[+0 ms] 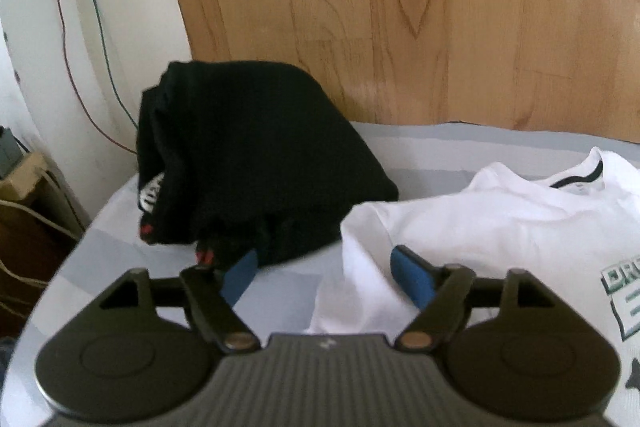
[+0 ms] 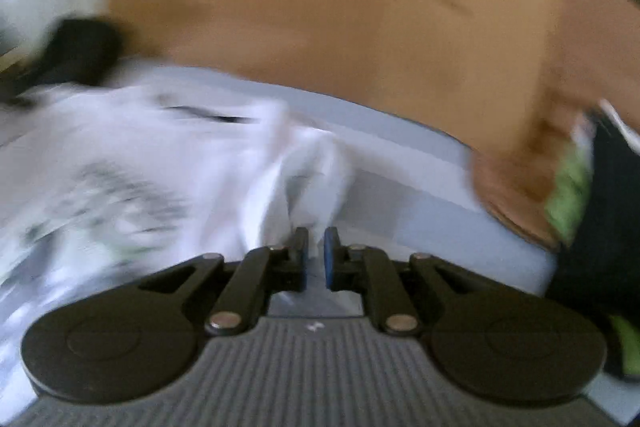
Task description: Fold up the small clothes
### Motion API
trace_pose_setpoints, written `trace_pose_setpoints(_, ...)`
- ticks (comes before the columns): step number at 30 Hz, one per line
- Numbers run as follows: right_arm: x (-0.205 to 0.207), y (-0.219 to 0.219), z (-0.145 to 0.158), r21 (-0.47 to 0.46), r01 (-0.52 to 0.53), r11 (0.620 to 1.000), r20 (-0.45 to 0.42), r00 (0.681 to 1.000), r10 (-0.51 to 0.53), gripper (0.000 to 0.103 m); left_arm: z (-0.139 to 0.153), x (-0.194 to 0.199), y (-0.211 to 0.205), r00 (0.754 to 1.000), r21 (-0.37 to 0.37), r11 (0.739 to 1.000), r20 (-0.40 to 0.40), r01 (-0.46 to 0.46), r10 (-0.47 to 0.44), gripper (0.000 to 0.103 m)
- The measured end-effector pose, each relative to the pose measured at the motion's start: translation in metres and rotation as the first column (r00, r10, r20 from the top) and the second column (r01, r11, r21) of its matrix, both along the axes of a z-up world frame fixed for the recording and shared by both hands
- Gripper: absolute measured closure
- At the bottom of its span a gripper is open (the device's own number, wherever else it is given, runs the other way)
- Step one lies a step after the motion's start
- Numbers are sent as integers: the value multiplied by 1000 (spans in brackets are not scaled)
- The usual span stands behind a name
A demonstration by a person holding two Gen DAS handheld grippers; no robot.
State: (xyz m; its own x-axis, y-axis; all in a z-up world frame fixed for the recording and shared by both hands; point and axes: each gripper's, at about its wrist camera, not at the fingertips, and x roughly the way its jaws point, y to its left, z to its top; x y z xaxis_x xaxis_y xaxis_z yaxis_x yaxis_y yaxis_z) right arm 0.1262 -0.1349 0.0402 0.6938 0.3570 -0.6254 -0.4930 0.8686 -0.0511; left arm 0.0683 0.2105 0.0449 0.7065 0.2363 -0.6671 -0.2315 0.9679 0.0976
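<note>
Gaping left claw (image 1: 326,273) straddles white shirt (image 1: 500,223) edge; right claw (image 2: 316,259) pinches fabric.

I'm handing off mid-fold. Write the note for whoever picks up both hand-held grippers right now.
Left hand-held gripper: open, holding nothing, low over the bedsheet between the two garments.
Right hand-held gripper: shut on a fold of the white T-shirt; that view is motion-blurred.
White T-shirt: spread on the bed, printed side up, left edge bunched.
Black garment: a bundle at the bed's far left corner, by the wooden headboard.
Done: black garment looks put aside.
Left: fold the white T-shirt.
</note>
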Motion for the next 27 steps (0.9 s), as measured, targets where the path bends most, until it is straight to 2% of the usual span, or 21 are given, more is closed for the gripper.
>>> trace_pose_setpoints(2,-17,11,8,-23,-111,994,39,993,112,87,-6,0,0,1000,-20,1000,6,3,-3,25)
trace_pose_setpoints(3,-17,11,10,-25,-124,992,41,991,125,78,-7,1,0,1000,-29,1000,9,6,-6,24)
trace_pose_setpoints(5,-10,2,13,-16,-78,997,39,996,78,64,-11,2,0,1000,-49,999,14,15,-14,23)
trace_pose_setpoints(7,5,-7,9,10,-15,1000,14,1000,15,60,-15,4,-1,1000,-58,998,13,28,-27,22)
trace_pose_setpoints(8,12,-11,7,41,-1,999,-27,1000,3,58,-16,5,-2,999,-59,998,12,31,-31,22)
trace_pose_setpoints(11,24,-10,4,113,10,994,-95,995,1,58,-18,8,-1,999,-65,997,6,33,-33,22)
trace_pose_setpoints(14,27,-10,0,192,27,981,-159,987,4,72,-19,8,-1,1000,-69,997,1,28,-28,22)
trace_pose_setpoints(17,28,-8,-4,285,46,957,-216,976,17,71,-15,4,-4,1000,-69,997,8,27,-27,22)
trace_pose_setpoints(20,27,2,-12,264,38,964,-218,976,21,70,-11,-3,-7,999,-71,997,24,39,-37,22)
trace_pose_setpoints(21,25,1,-14,260,40,965,-217,976,18,75,-10,-4,-8,999,-68,997,27,42,-40,23)
trace_pose_setpoints(22,28,3,-14,265,50,963,-214,977,8,82,-10,-5,-10,999,-62,997,26,40,-38,26)
trace_pose_setpoints(23,29,3,-12,263,73,962,-215,977,-15,94,-11,-4,-11,999,-58,997,21,41,-39,29)
trace_pose_setpoints(25,23,6,-4,192,113,975,-149,985,-85,95,-12,-3,-16,998,-68,995,8,66,-66,67)
trace_pose_setpoints(26,16,6,5,135,125,983,-71,991,-116,95,-11,-3,-19,997,-71,995,7,76,-76,73)
trace_pose_setpoints(27,11,2,16,67,164,984,16,986,-165,95,-10,-3,-25,997,-60,995,11,82,-82,86)
